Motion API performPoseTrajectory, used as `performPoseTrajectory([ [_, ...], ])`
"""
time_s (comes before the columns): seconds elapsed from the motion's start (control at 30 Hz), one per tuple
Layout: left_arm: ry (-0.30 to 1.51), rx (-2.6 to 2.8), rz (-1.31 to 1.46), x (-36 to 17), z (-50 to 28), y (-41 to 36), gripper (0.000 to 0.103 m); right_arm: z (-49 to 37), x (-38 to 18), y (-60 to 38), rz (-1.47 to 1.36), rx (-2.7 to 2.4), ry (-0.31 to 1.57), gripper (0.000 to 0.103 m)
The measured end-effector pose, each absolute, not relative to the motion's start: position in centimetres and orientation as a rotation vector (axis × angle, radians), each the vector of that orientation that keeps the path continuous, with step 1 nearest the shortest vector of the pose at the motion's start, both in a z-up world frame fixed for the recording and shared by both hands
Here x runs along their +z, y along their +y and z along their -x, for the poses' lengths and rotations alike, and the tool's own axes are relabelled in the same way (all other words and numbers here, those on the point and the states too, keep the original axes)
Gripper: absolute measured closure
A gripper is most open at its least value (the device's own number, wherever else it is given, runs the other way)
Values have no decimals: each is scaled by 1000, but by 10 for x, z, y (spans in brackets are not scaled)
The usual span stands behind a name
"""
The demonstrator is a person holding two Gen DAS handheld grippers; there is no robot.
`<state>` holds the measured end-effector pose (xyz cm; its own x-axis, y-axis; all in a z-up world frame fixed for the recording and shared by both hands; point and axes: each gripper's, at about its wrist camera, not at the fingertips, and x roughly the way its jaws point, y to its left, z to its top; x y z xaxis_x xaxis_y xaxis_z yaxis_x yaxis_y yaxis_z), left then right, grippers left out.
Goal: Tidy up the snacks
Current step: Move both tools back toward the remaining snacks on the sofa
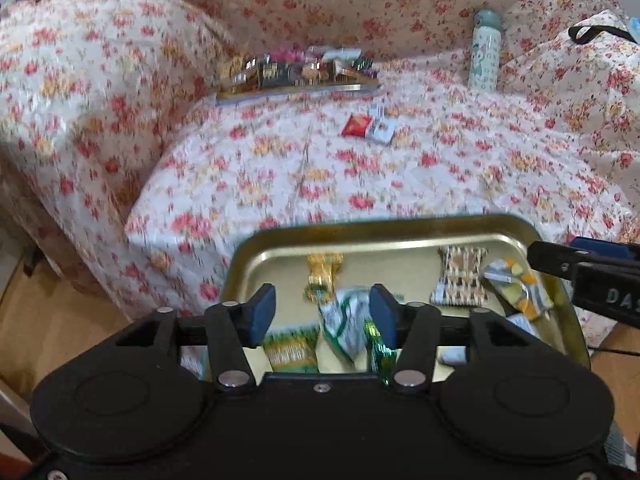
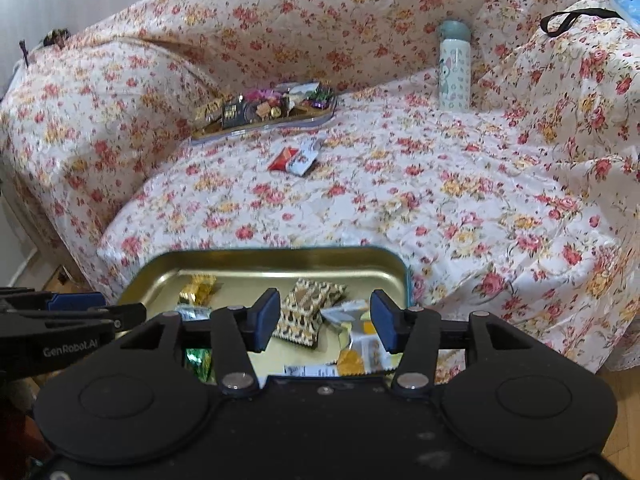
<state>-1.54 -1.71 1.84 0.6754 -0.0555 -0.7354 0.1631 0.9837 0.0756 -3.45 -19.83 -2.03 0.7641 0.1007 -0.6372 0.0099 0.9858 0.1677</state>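
L tongs (image 1: 322,314) open, blue pads clear of a crinkled green-white wrapper (image 1: 345,322) below. R tongs (image 2: 325,320) open, nothing gripped. Both over a shiny gold rectangular tin tray (image 2: 276,258) w/ foil snacks, at edge of floral quilted cover (image 2: 400,184).

A home living room is what's shown, pretty clearly: a sofa (image 2: 400,200) is draped in a flowery cover (image 2: 280,20), wooden parquet floor (image 2: 624,408) can be seen below it, and a cartoon-print thermos (image 2: 454,68) has been stood on the seat by the backrest.
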Motion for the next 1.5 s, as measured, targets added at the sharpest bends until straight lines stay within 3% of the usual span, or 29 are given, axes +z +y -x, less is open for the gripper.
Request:
performPoseTrajectory([
  [0.4, 624, -92, -230, 63, -41, -23, 29, 6, 22, -213, -155, 37, 596, 36],
  [0.77, 702, -77, -172, 47, -113, -21, 29, -38, 29, -224, -138, -4, 581, 21],
  [1.5, 861, -120, -157, -33, -202, -32, 29, -145, -25, -226, -106, -18, 808, 21],
])
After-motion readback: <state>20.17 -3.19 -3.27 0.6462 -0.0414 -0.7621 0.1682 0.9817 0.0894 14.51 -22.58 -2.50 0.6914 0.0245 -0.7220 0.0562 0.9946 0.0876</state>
